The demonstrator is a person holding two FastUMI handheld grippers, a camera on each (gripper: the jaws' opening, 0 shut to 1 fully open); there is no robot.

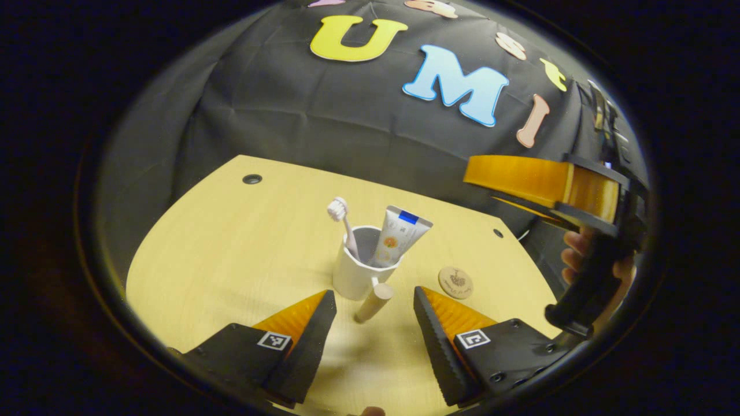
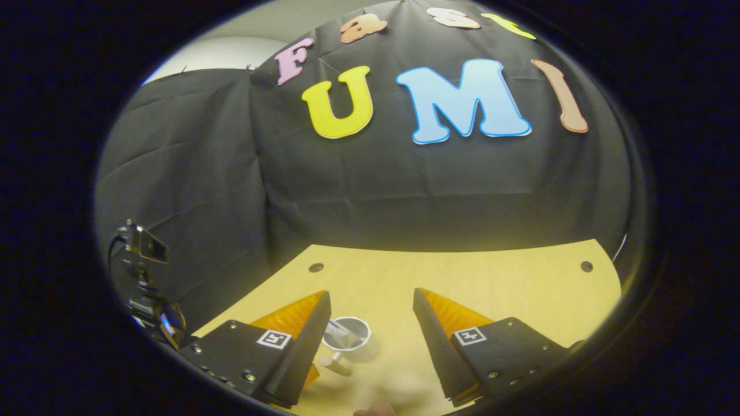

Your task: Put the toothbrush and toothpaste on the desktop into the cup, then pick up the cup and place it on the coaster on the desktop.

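A white cup with a wooden handle stands mid-desk in the left gripper view. A white toothbrush and a white toothpaste tube lean upright inside it. My left gripper is open just in front of the cup, its fingers either side of the handle without touching. A round wooden coaster lies to the cup's right. The right gripper, held by a hand, hovers high at the right. In the right gripper view, my right gripper is open well above the cup.
The light wooden desk has small dark holes near its back corners. Black cloth walls close the booth behind it. In the right gripper view a clamp-like fixture stands at the left edge.
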